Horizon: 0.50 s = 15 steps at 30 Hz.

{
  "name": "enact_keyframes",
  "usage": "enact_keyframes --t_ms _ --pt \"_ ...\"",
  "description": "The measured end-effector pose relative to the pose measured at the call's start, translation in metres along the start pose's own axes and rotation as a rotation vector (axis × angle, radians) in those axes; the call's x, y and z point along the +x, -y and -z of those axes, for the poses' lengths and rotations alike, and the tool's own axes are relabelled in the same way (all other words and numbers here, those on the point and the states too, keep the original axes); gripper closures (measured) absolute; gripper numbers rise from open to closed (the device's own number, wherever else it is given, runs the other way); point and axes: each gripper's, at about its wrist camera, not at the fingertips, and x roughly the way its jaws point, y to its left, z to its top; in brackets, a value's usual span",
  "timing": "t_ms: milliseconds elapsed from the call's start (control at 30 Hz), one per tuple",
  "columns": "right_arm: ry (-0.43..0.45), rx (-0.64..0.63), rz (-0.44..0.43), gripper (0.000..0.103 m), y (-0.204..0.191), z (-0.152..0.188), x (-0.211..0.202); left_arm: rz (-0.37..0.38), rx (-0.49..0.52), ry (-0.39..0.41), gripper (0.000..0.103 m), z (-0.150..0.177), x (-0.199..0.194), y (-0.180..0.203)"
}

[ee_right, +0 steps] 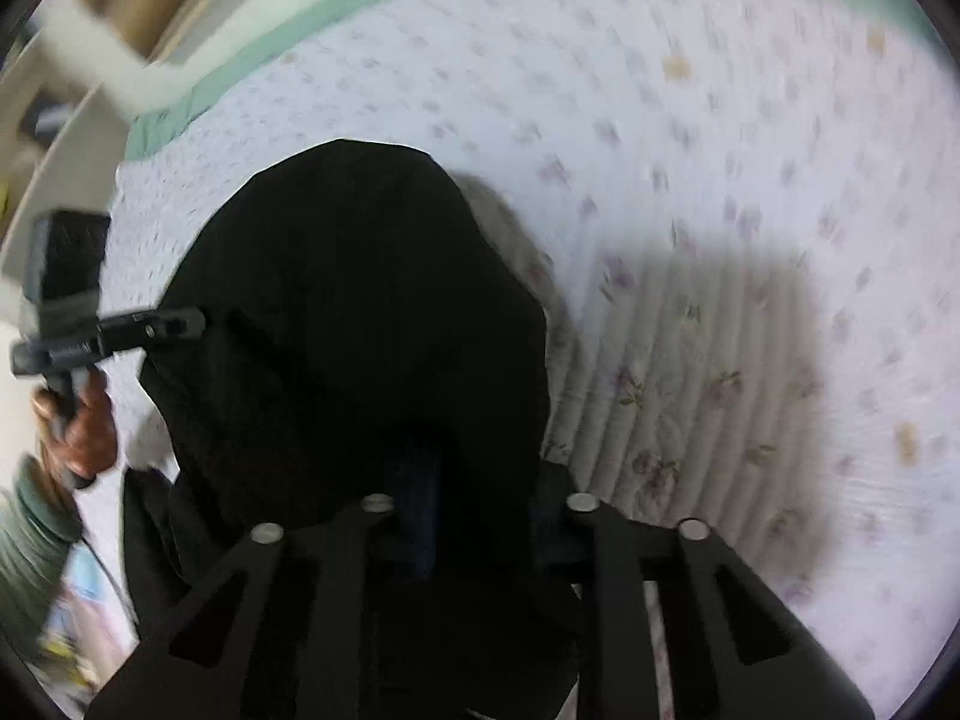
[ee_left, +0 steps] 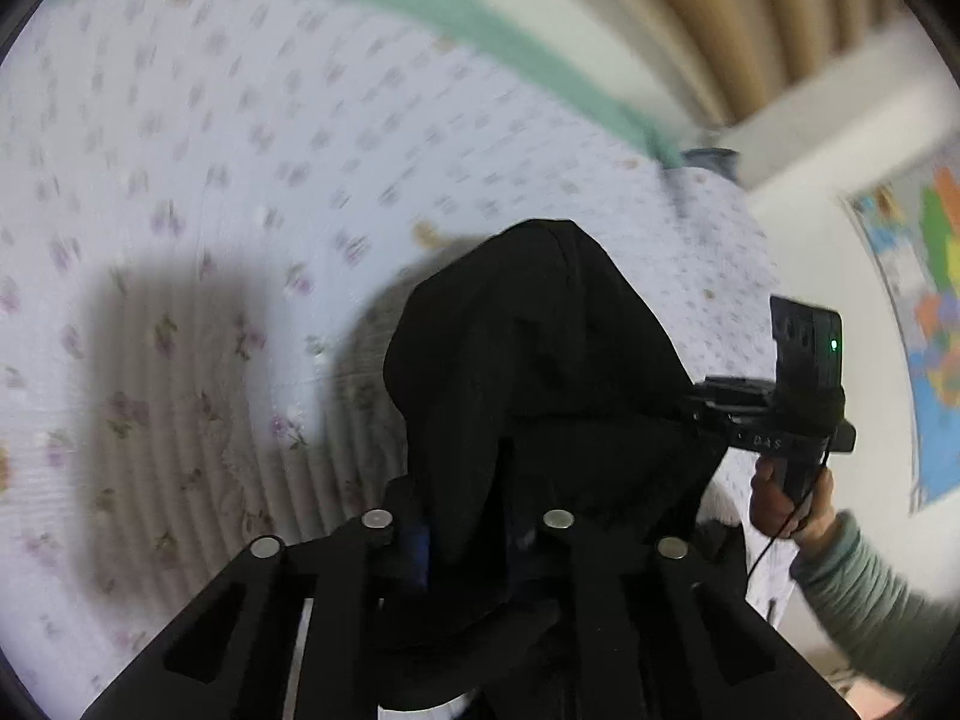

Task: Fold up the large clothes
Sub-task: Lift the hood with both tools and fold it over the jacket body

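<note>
- Black garment (ee_left: 540, 360) hangs bunched between the 2 grippers, lifted above the bed; in both views it covers the centre of the pic and hides the fingertips.
- Left gripper (ee_left: 480, 546): jaws pressed nearly together, pinching a fold of the black garment. Cloth drapes over the black linkage w/ its round silver pins, a bit of blue pad shows at the left finger.
- Right gripper (ee_right: 420, 516): also closed tight on the same garment, cloth piled over and in front of the jaws. Blue pad is visible just under the fabric.
- From the left wrist view, the right gripper (ee_left: 780, 420) is seen from the side at the right edge of the garment, its tip buried in the cloth; a green light glows on its camera block. A hand (ee_left: 786, 504) holds the handle, w/ a grey-green ribbed sleeve (ee_left: 870, 594) behind it.
- From the right wrist view, the left gripper (ee_right: 150, 324) reaches into the garment from the left; the hand (ee_right: 78, 420) under it grips the handle.
- Bed cover (ee_left: 210, 180) is pale w/ small purple flowers, quilted in lines; a mint green band (ee_left: 480, 12) runs along its far edge. The garment's shadow lies on the cover, beside it.
- Background: beige curtain (ee_left: 750, 18) and a coloured map (ee_left: 936, 312) on the wall, both blurred.
</note>
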Motion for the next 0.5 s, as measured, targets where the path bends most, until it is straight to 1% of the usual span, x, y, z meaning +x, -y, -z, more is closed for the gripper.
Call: enact_keyframes --t_ms 133,267,333,400,433,500 --pt "0.111 -0.069 0.017 0.084 -0.031 0.022 -0.054 0.015 0.102 0.061 0.088 0.021 -0.050 0.039" --pt "0.177 -0.107 0.041 0.084 -0.061 0.054 -0.102 -0.010 0.183 0.087 0.088 0.053 -0.087 0.078" --pt "0.193 -0.119 0.057 0.084 -0.080 0.070 -0.118 -0.025 0.210 0.092 0.088 0.075 -0.104 0.094" --pt "0.208 -0.133 0.062 0.085 -0.094 0.099 -0.137 -0.036 0.229 0.093 0.088 0.101 -0.118 0.104" --pt "0.209 -0.136 0.063 0.085 -0.099 0.108 -0.141 -0.037 0.235 0.088 0.088 0.116 -0.124 0.109" --pt "0.203 -0.139 0.060 0.085 -0.111 0.136 -0.151 -0.050 0.241 0.074 0.088 0.144 -0.133 0.118"
